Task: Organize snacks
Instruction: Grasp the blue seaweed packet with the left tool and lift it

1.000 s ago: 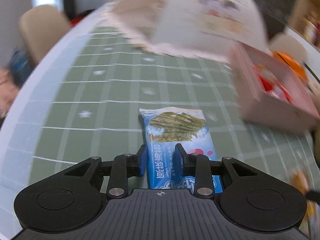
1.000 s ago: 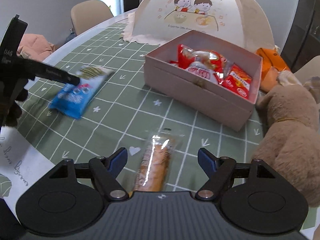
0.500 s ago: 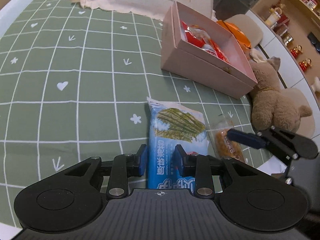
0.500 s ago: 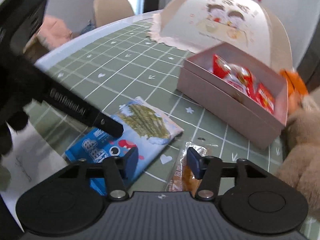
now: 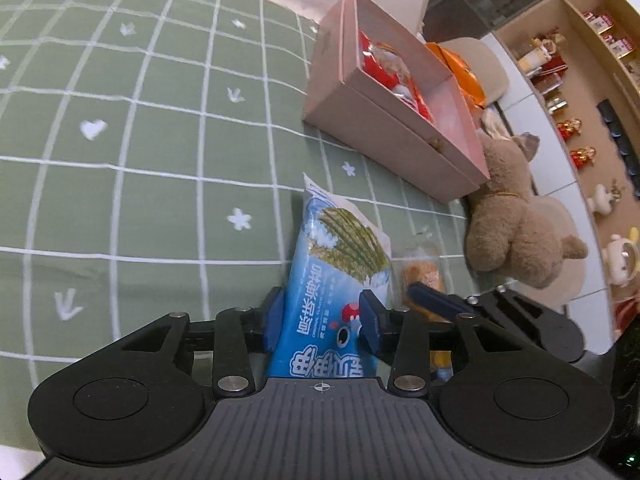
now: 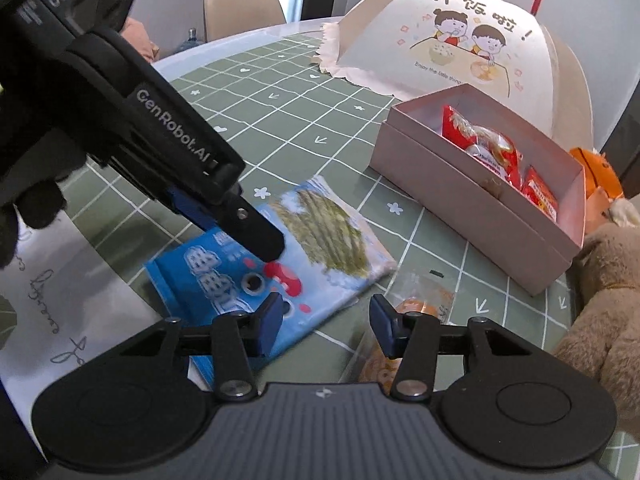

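Observation:
A blue seaweed snack pack (image 5: 336, 280) lies on the green checked tablecloth (image 5: 160, 160). My left gripper (image 5: 320, 318) straddles its near end, jaws opening, and the pads no longer pinch the pack. In the right wrist view the left gripper's dark fingertip (image 6: 264, 244) hovers over the pack (image 6: 320, 240). My right gripper (image 6: 326, 322) is open beside it, with only cloth and the pack's corner in its gap. A clear packet with an orange snack (image 6: 420, 304) lies under its right finger. The pink box (image 6: 460, 208) with red snack bags (image 6: 492, 152) stands beyond.
A brown teddy bear (image 5: 516, 220) sits right of the box, with an orange thing (image 5: 460, 68) behind it. A cream food cover (image 6: 460, 40) stands at the back. White paper with writing (image 6: 60, 300) lies at the table's near left edge. Shelves (image 5: 580, 60) line the right.
The left gripper's jaws have widened off the blue pack, and its view has swung towards the box. The right gripper narrowed a second ago and has moved in beside the pack.

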Demonstrator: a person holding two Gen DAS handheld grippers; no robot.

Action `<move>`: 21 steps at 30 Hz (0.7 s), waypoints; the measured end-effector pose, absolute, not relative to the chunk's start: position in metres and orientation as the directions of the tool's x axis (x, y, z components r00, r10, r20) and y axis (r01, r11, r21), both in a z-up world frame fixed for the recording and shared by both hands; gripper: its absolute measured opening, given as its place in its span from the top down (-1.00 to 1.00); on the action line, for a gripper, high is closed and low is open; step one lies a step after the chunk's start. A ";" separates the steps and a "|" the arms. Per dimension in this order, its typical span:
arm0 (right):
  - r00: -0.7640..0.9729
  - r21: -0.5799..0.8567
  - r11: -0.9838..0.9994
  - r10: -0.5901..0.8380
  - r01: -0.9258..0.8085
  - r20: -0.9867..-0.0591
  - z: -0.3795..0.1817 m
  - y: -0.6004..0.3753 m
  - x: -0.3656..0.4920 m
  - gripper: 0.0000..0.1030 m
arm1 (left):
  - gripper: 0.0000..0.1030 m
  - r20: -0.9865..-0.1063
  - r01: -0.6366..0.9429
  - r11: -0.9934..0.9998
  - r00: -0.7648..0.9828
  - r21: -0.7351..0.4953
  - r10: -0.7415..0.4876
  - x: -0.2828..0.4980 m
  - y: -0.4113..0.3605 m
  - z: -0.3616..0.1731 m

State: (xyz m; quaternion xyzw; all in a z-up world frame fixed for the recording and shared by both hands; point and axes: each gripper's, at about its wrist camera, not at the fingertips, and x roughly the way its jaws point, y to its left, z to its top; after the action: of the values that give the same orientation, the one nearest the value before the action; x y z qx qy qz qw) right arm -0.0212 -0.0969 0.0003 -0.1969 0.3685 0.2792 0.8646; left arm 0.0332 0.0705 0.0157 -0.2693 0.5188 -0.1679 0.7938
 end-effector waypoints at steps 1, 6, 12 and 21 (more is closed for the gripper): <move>0.568 -0.122 0.771 0.343 -0.625 -0.748 0.000 -0.099 -0.020 0.05 | 0.13 -0.726 -0.012 0.787 0.396 -0.616 -0.562 0.035 0.070 0.014; 0.568 -0.119 0.787 0.322 -0.605 -0.757 0.003 -0.105 -0.019 0.05 | 0.46 -0.760 -0.018 0.824 0.399 -0.566 -0.513 0.037 0.066 0.016; 0.589 -0.183 0.800 0.243 -0.571 -0.771 0.003 -0.114 -0.021 0.08 | 0.43 -0.766 0.012 0.835 0.391 -0.550 -0.510 0.036 0.060 0.019; 0.572 -0.162 0.827 0.219 -0.539 -0.790 -0.006 -0.124 -0.016 0.28 | 0.13 -0.729 0.031 0.799 0.388 -0.601 -0.563 0.042 0.050 0.014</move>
State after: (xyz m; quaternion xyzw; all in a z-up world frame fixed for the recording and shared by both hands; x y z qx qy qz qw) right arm -0.0165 -0.1241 -0.0059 -0.1966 0.4073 0.2190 0.8646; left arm 0.0420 0.0502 0.0139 -0.2558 0.5204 -0.1874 0.7928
